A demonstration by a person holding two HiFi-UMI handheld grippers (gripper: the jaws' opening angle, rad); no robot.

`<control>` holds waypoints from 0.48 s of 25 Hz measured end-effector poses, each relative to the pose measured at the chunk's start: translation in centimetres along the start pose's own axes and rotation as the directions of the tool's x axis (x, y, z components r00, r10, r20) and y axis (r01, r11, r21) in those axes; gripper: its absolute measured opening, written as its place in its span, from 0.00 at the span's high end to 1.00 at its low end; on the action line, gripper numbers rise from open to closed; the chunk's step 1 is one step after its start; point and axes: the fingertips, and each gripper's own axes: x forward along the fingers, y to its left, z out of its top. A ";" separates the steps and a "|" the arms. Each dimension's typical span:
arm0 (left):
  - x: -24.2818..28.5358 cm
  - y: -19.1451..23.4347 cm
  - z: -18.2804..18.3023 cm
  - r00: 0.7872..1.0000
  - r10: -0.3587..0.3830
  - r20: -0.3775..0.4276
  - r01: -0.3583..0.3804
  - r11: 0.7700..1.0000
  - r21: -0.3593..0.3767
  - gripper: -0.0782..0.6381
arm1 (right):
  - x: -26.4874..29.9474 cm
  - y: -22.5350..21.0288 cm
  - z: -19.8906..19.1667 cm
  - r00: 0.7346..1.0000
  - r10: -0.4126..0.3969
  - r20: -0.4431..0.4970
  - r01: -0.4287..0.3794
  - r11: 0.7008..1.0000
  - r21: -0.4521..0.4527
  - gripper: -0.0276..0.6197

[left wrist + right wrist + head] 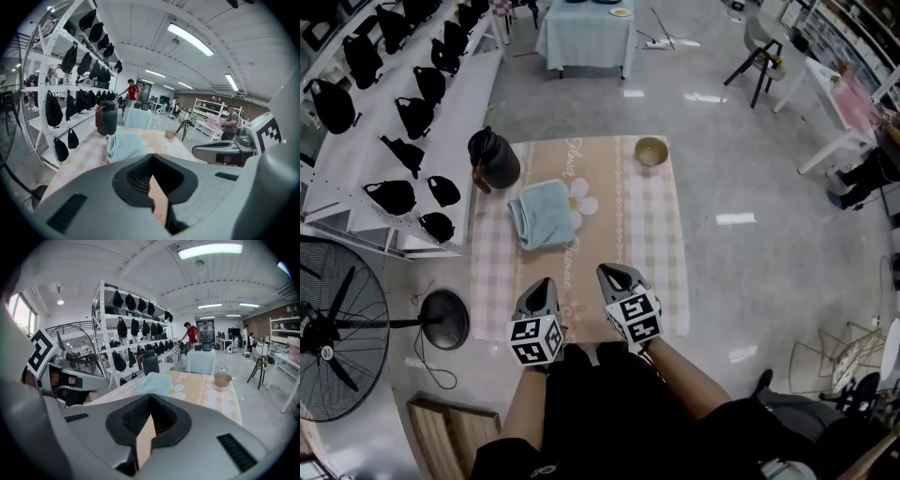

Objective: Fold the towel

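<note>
**While both grippers stay shut, the towel sits mid-table**

Since our left gripper point(544, 284) and right gripper point(615, 274) each have their jaws pressed together on nothing, we have no hold on anything. They hang side by side over the near edge of the table point(652, 234), both aimed away from us and tilted down.

Beyond them, well apart from both tips, the pale blue towel point(541, 213) lies on the checked cloth, left of the middle. It is just short of the dark jug point(493, 157). A small bowl point(652, 150) stands at the far right corner.

We judge the towel soft, light and limp. It should sag and slide on the cloth rather than hold a shape, so a pinch at two corners of one edge looks safest to us. It already lies as a thick, layered bundle, with a rounded fold along its left side.

Its outline is close to square and turned slightly off the table's lines. If it has a long side, it seems to run away from us, though we cannot say so firmly.
</note>
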 end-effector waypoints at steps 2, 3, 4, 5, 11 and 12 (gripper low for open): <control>-0.8 0.0 1.0 1.000 -0.007 0.029 0.007 1.000 0.000 0.89 | -0.6 0.1 1.3 0.999 -0.019 0.030 0.019 1.000 -0.004 0.95; -1.3 0.1 1.8 0.999 -0.010 0.048 0.010 1.000 0.006 0.89 | -1.0 0.2 2.1 0.998 -0.028 0.048 0.028 1.000 -0.003 0.95; -1.9 0.2 2.7 0.997 -0.012 0.070 0.011 1.000 0.016 0.89 | -1.3 0.4 3.1 0.997 -0.036 0.068 0.036 0.999 -0.003 0.95; -2.5 0.4 3.7 0.995 -0.013 0.094 0.010 0.999 0.030 0.89 | -1.5 0.6 4.0 0.995 -0.044 0.088 0.044 0.999 -0.005 0.95; -5.7 1.4 9.3 0.973 -0.031 0.227 0.009 0.995 0.100 0.89 | -3.2 2.4 10.4 0.972 -0.081 0.219 0.090 0.995 -0.033 0.95; -6.2 1.4 10.3 0.968 -0.037 0.247 0.009 0.993 0.114 0.89 | -3.6 2.7 11.6 0.966 -0.086 0.242 0.098 0.995 -0.036 0.95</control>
